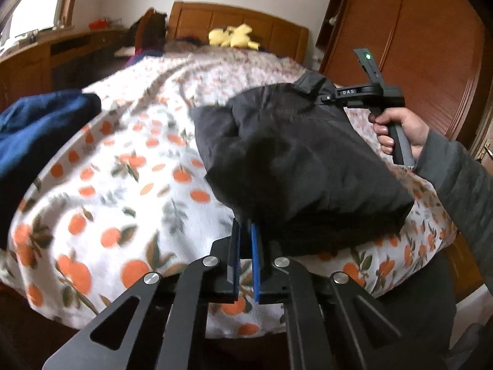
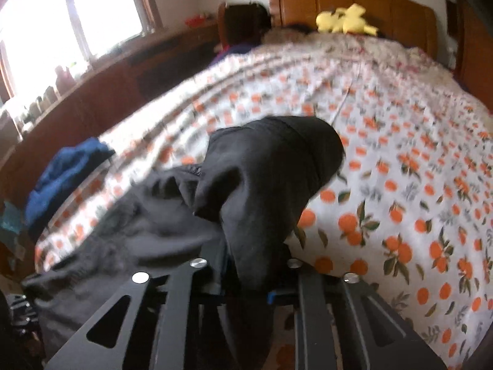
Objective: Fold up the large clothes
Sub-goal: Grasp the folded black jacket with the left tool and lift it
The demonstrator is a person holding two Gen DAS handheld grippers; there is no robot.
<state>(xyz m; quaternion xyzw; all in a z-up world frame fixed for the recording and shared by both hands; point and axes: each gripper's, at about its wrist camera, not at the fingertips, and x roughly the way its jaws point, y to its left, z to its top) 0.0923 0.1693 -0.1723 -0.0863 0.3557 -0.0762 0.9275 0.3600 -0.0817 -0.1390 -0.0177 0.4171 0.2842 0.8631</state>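
Note:
A black padded garment (image 1: 295,160) hangs bunched above the orange-print bedspread (image 1: 123,166). At the bottom of the left wrist view my left gripper (image 1: 246,228) has its blue pads nearly together, pinching the garment's lower near edge. My right gripper (image 1: 326,97) grips the far upper edge, with a hand (image 1: 397,132) in a grey sleeve on its handle. In the right wrist view the garment (image 2: 271,166) drapes over my right gripper (image 2: 252,265) and hides its fingertips, clamped between them. More dark rumpled cloth (image 2: 123,240) trails to the left.
A blue garment (image 1: 40,123) lies heaped at the bed's left edge. A yellow plush toy (image 1: 234,37) rests by the wooden headboard (image 1: 240,21). A wooden wardrobe (image 1: 416,46) stands to the right, and a low cabinet (image 2: 92,92) runs under the window.

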